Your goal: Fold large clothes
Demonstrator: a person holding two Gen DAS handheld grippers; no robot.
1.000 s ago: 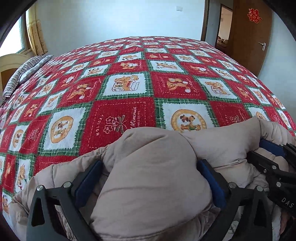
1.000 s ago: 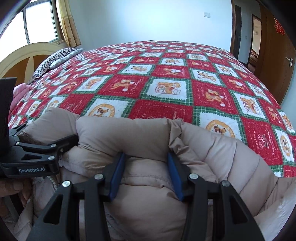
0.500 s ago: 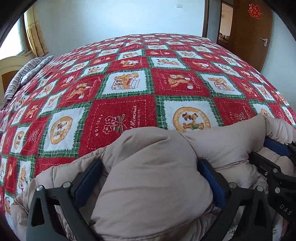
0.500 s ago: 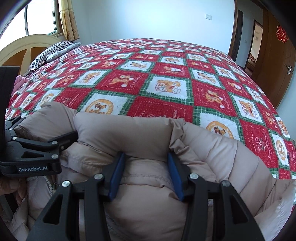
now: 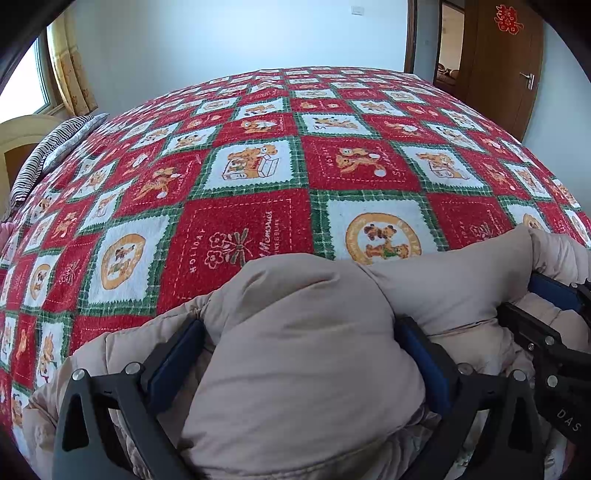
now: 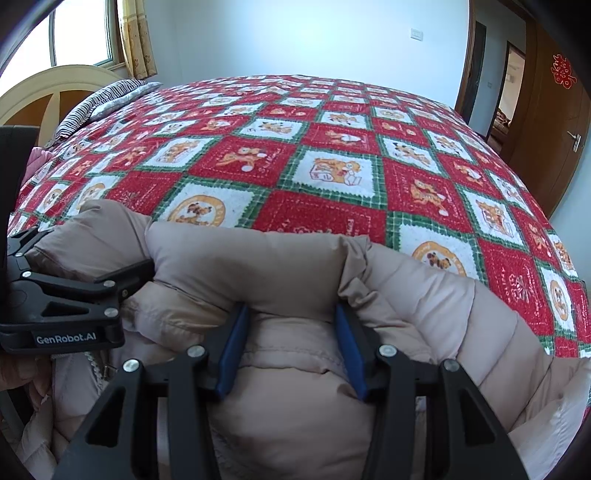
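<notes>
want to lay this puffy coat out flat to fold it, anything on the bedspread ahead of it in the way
Nothing visible. Both the left gripper and right gripper already clamp the beige coat, and the patchwork bedspread ahead shows only its pattern. A striped pillow lies at the far left edge.

A bed (image 6: 424,110) under a red-and-white bear-patchwork blanket (image 5: 258,206) carries a beige puffer coat (image 5: 306,369) at six o'clock and a striped pillow (image 6: 107,99) at ten.

On the left gripper (image 6: 74,291) body I read "GenRobot.AI". The right gripper (image 5: 554,332) shows only "DAS". One red bedspread (image 5: 258,166) square carries "HOLIDAY" and "Memories". A red double-happiness sign (image 5: 509,19) hangs on the wooden door (image 5: 498,66).
</notes>
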